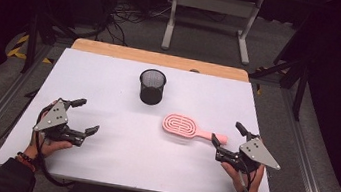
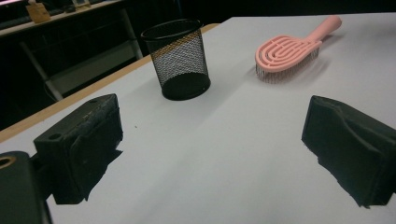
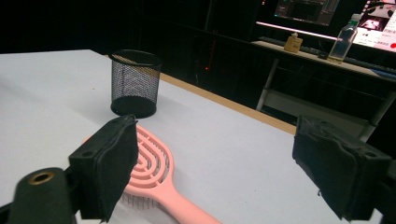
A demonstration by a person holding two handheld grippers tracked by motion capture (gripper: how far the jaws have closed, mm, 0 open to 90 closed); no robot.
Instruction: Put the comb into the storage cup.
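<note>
In the high view, the left gripper [image 1: 86, 115] is held at the lower left of the frame, low over the white surface [image 1: 110, 82], its fingers [image 1: 78, 102] spread wide and empty. A black mesh pen cup [image 1: 151, 86] stands upright at upper centre. A pink hairbrush [image 1: 187, 127] lies flat right of centre, handle toward the right gripper [image 1: 227, 136], whose fingers are released just beside the handle tip.
</note>
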